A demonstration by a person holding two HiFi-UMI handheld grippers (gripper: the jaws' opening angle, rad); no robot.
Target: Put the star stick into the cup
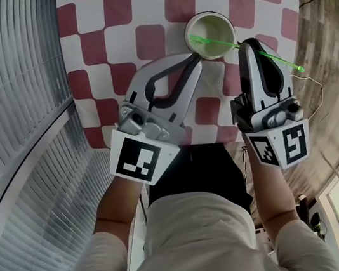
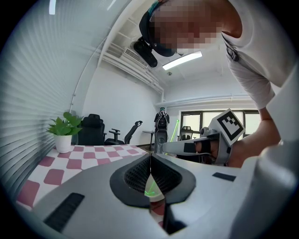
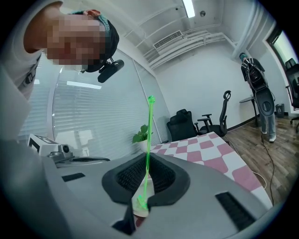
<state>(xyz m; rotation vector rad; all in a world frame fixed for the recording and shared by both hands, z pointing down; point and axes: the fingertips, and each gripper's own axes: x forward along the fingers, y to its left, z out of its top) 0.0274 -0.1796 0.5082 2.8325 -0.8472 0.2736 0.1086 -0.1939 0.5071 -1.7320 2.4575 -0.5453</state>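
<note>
A pale cup (image 1: 209, 28) stands on the red-and-white checked tablecloth (image 1: 111, 19). A thin green star stick (image 1: 276, 60) slants from inside the cup out to the right over the table edge. My right gripper (image 1: 246, 45) is shut on the stick just right of the cup. In the right gripper view the stick (image 3: 148, 140) rises from between the jaws, its star end low over the cup (image 3: 139, 206). My left gripper (image 1: 196, 57) is closed at the cup's near-left rim and seems to pinch it. The star (image 2: 150, 189) shows below the shut left jaws.
The table's right edge runs close to the cup, with wooden floor (image 1: 325, 28) beyond it. Window blinds (image 1: 8, 94) run along the left. A potted plant (image 2: 63, 133) stands at the table's far end. Office chairs (image 2: 93, 128) and a standing person (image 2: 161, 122) are across the room.
</note>
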